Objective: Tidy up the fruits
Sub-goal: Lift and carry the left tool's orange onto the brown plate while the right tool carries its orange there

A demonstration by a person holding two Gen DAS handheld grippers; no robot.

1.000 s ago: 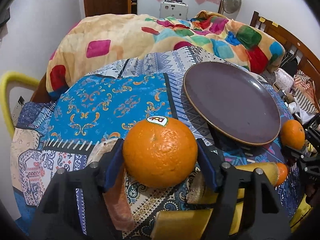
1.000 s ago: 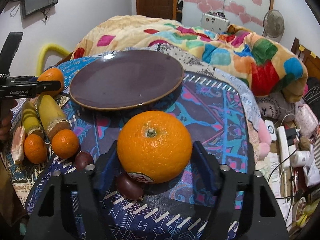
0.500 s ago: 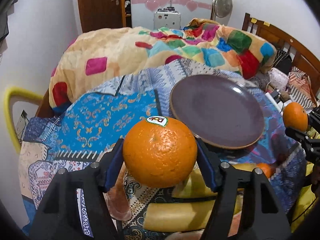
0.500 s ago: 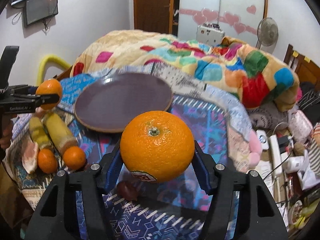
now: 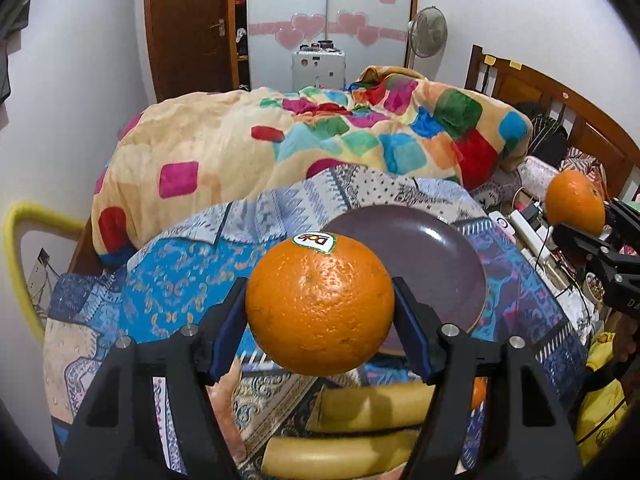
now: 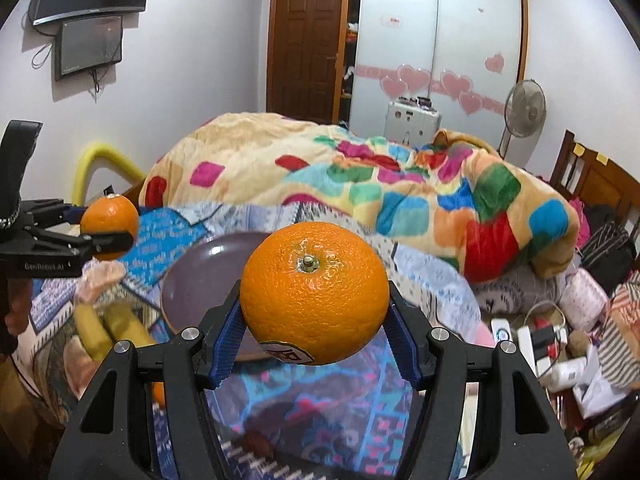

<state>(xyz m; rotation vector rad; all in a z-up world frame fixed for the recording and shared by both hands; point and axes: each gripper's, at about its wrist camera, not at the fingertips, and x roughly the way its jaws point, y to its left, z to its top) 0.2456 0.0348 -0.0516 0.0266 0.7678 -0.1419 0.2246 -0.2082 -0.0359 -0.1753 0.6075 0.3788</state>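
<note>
Two oranges up in the air, one per gripper. Left gripper [image 5: 320, 312] clamps a stickered orange [image 5: 320, 304] btwn its blue pads, jaws about half spread, above the patterned cloth [image 5: 160, 280] w/ the purple plate [image 5: 432, 256] just behind. Right gripper [image 6: 314, 316] pinches the other orange [image 6: 314, 292] the same way, stem up, plate [image 6: 200, 276] behind-left. Bananas [image 5: 360, 404] lie on the cloth below.

We see the bananas [image 5: 360, 432] partly hidden behind the left tongs [image 5: 320, 316]; the plate [image 6: 200, 272] shows blurred, half covered by an orange [image 6: 314, 292].
</note>
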